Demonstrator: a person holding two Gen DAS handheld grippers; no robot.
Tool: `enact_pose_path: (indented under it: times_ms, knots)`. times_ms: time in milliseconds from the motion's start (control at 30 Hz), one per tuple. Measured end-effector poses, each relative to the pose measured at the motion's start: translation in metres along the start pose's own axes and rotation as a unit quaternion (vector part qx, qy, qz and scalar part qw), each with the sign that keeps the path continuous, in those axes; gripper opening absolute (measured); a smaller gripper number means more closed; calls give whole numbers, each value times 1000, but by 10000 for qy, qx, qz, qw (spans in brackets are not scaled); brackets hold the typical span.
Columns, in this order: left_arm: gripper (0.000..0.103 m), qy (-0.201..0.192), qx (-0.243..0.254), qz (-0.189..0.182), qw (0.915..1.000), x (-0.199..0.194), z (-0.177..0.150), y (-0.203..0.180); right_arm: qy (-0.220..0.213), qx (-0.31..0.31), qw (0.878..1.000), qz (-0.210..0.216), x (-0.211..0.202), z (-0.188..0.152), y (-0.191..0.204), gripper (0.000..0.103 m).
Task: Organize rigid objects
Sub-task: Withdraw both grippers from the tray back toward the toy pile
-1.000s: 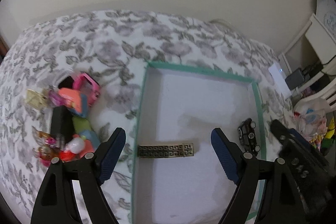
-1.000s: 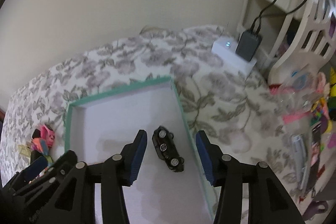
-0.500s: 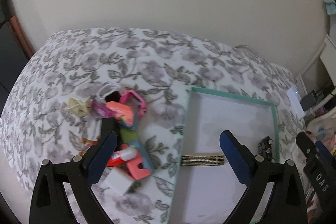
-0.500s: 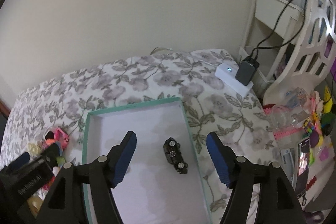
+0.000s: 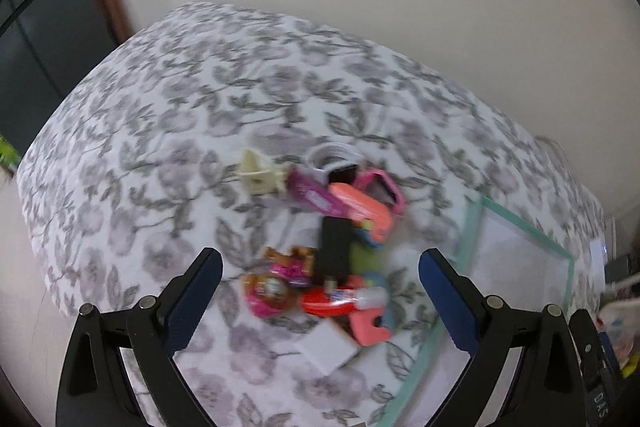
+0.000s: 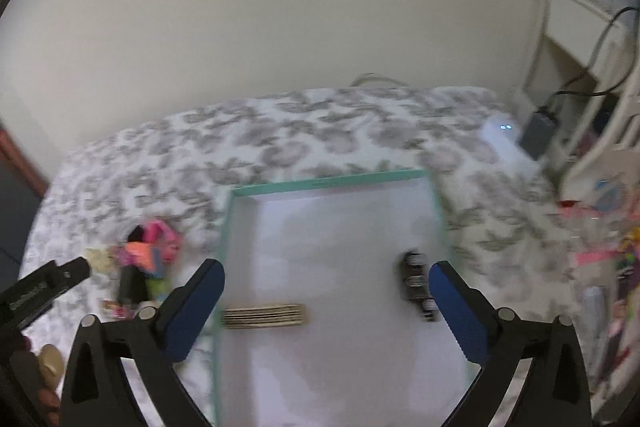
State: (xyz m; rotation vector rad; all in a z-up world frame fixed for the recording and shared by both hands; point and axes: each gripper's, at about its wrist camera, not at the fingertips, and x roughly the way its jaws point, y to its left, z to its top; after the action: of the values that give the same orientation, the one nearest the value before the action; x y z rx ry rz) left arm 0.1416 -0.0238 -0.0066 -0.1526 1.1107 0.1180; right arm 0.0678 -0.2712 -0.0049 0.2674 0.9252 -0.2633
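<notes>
A pile of small toys lies on the floral bedspread [image 5: 160, 155]: a black block [image 5: 334, 251], a pink frame [image 5: 382, 189], an orange piece [image 5: 364, 207], a cream piece [image 5: 258, 175] and a white flat box [image 5: 326, 347]. My left gripper [image 5: 320, 291] hovers open above this pile, touching nothing. To its right sits the teal-rimmed white tray [image 6: 328, 181], holding a gold patterned bar [image 6: 264, 315] and a black toy car [image 6: 416, 281]. Over the tray, my right gripper [image 6: 326, 299] has its jaws opening wide, with nothing gripped; the car lies just inside its right finger.
A white device with two lights [image 6: 500, 137] and a dark charger [image 6: 540, 133] sit at the bed's far right corner, beside a white shelf. Colourful clutter [image 6: 600, 259] lies right of the bed. A dark door [image 5: 40, 27] stands at the left.
My left gripper swung left from over the tray to above the toy pile, its jaws widening. My right gripper's jaws spread away from the car and it drew back from the tray.
</notes>
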Motion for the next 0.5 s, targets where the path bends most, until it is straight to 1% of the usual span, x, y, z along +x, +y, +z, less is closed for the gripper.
enact_pose_path:
  times_ms: [100,133,333,400,500]
  knots:
    - [100,-39,-123,161,9998,-1,0,18,1,-269,9996,61,2,-2,22,103]
    - [102,-42,-165,223,9996,-2,0,23,10,-348,9993,112,3,-3,29,103]
    - [103,98,-460,472,9978,2,-4,54,144,-627,9954,704,2,-10,73,103]
    - [103,184,-513,461,9974,4,-6,61,240,-691,9935,877,5,-14,86,103]
    - [103,333,-581,450,9967,9,-11,70,332,-775,9917,967,9,-20,99,103]
